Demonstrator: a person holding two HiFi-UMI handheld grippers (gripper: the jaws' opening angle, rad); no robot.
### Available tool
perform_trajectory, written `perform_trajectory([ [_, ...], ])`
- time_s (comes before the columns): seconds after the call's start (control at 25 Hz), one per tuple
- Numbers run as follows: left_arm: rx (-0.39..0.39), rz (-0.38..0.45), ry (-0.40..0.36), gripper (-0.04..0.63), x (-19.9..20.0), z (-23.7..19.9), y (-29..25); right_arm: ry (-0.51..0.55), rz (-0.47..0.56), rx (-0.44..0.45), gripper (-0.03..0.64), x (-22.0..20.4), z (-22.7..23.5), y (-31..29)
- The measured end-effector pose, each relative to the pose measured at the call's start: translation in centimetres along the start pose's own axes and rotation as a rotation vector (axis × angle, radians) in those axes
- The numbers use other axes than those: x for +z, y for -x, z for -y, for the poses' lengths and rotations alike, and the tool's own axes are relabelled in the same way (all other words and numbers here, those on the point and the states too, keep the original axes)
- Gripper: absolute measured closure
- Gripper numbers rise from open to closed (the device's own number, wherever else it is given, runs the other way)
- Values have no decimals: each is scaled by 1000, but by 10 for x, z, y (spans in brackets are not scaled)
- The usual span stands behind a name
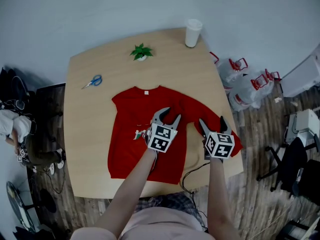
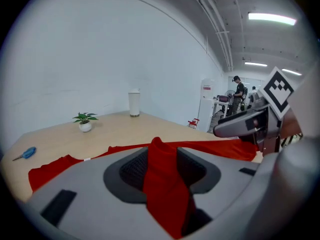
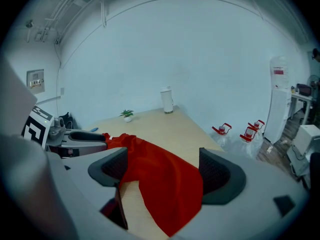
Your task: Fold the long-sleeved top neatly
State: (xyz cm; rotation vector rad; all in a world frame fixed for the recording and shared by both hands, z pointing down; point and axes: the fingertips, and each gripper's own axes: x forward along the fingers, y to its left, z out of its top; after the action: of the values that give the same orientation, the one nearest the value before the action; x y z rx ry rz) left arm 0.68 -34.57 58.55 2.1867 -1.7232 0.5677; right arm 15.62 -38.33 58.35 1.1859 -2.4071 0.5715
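Red top (image 1: 131, 149), spread out, front up

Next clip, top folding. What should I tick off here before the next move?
1. Red top spread on table, collar on the far side: ok.
2. Left tool jaws apart, cloth ridge loose between them: ok.
3. Right tool wide open, sleeve between its jaws: ok.
4. Sleeve end fully on the table at the right edge: cannot tell.
5. Scissors, plant and cup apart from the top: ok.
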Motion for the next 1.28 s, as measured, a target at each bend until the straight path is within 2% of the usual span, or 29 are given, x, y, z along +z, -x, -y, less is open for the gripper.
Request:
perform_trajectory([
  [0.24, -54, 33, 23, 390, 18, 30, 0, -43, 36, -71, 186, -2, 31, 34],
  [0.44, -152, 42, 34, 364, 26, 76, -10, -78, 56, -155, 186, -13, 65, 72],
  [0.64, -249, 39, 20, 340, 31, 127, -19, -139, 62, -240, 189, -36, 101, 111],
  [0.88, -332, 28, 7, 327, 28, 177, -25, -209, 37, -324, 208, -78, 130, 148],
  [1.08, -374, 10, -5, 327, 20, 203, -25, -247, -8, -376, 261, -112, 143, 161],
  [1.28, -388, -7, -14, 327, 12, 212, -22, -279, -63, -388, 332, -137, 147, 160],
])
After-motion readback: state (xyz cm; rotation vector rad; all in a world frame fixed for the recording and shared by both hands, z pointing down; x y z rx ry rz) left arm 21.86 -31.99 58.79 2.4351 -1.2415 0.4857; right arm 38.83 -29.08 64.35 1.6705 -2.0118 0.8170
